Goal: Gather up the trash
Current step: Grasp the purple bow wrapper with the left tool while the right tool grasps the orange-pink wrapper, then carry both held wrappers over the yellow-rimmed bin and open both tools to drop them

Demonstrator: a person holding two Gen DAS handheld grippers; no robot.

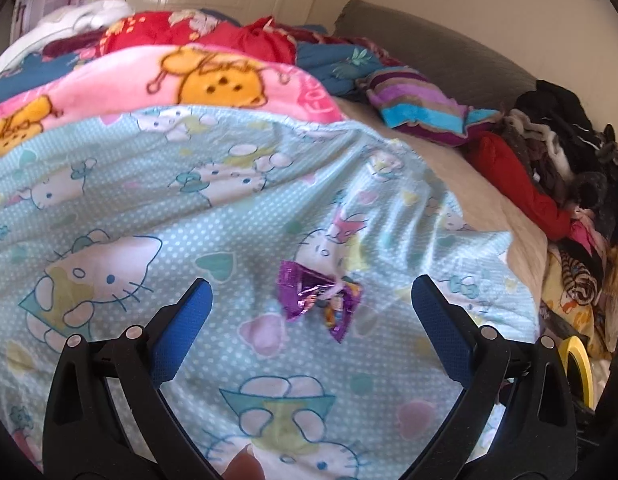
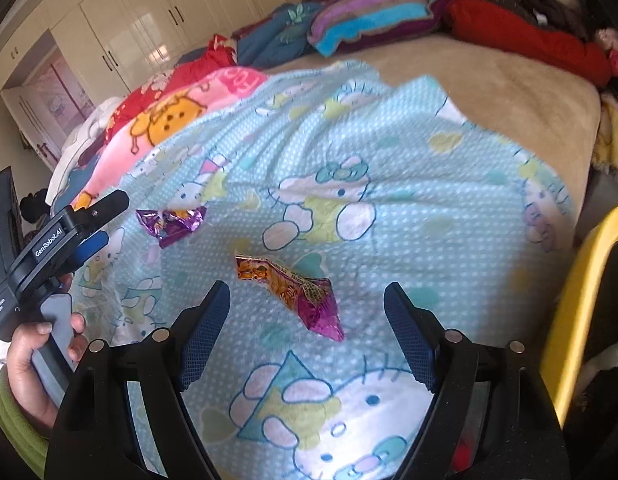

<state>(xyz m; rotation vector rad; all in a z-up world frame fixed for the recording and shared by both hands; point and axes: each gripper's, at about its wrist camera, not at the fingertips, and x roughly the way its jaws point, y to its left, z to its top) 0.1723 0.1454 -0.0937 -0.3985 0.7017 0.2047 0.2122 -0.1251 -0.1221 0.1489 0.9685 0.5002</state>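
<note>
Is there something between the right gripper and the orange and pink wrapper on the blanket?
Nothing visible. The right gripper is open, and the orange and pink wrapper lies flat on the blue cartoon blanket ahead of the fingertips, with only bare fabric around it.

the bed [image 2: 509, 92] carries everything, its bare surface a beige plush cover. spread over most of it lies a light blue dotted sheet with cartoon cats [image 1: 157, 208], creased toward the far edge. a crumpled purple foil wrapper [image 1: 317, 300] and an orange-and-magenta foil snack wrapper [image 2: 297, 292] lie on the sheet, near each other but apart. a pink fleece blanket with orange cartoon faces [image 1: 197, 76] lies along the sheet's far side. at the head end sit a striped purple and turquoise cushion [image 1: 421, 108] and a red fabric roll [image 2: 525, 36].
</note>
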